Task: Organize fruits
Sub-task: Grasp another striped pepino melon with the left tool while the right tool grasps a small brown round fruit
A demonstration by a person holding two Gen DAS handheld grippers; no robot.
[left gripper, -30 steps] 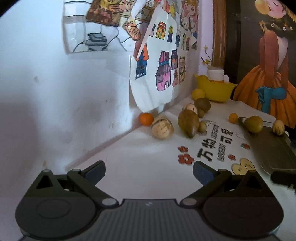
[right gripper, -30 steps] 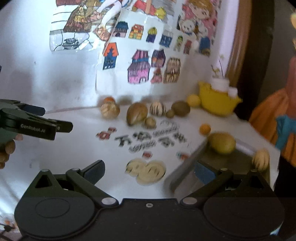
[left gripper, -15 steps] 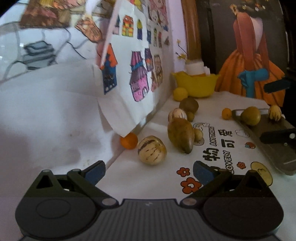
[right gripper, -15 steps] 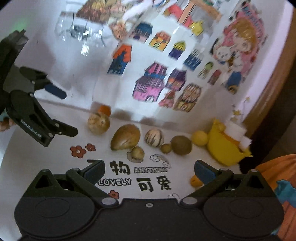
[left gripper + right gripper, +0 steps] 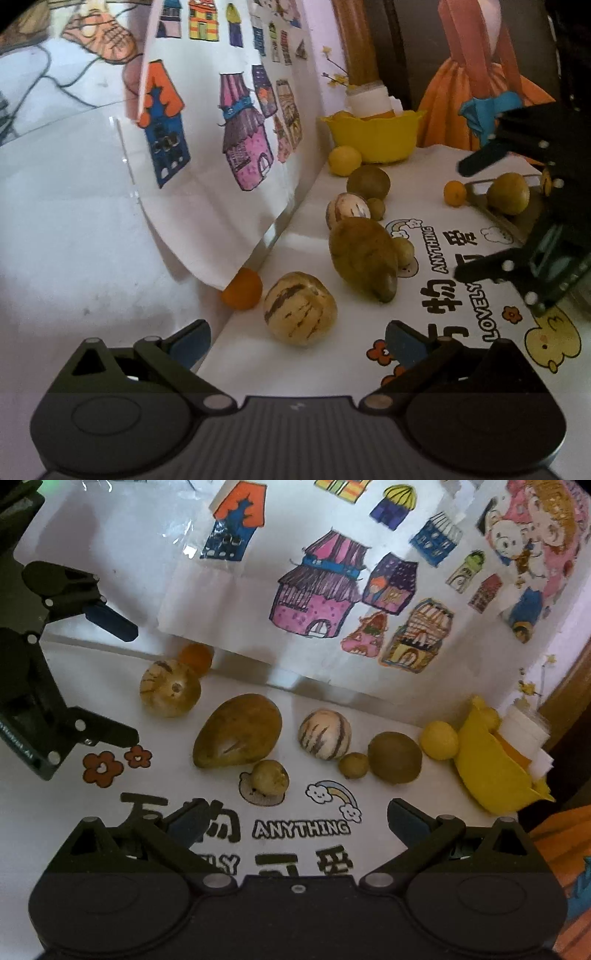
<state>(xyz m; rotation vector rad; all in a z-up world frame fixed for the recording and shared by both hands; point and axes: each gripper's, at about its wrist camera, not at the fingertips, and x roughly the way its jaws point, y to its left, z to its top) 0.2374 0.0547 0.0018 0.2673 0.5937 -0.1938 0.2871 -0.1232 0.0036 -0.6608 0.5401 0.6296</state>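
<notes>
Left tongs (image 5: 297,338) spread wide and empty, low over the surface (image 5: 332,362), a striped melon (image 5: 300,314) just ahead between the tips. Behind it an orange (image 5: 242,293), half tucked under the drawing (image 5: 221,147). Right tongs (image 5: 295,818) spread too, holding nothing, facing the row: mango (image 5: 238,731), second melon (image 5: 325,733), kiwi (image 5: 394,757), lemon (image 5: 439,739) against the yellow bowl (image 5: 491,771). Bowl's contents hard to make out
</notes>
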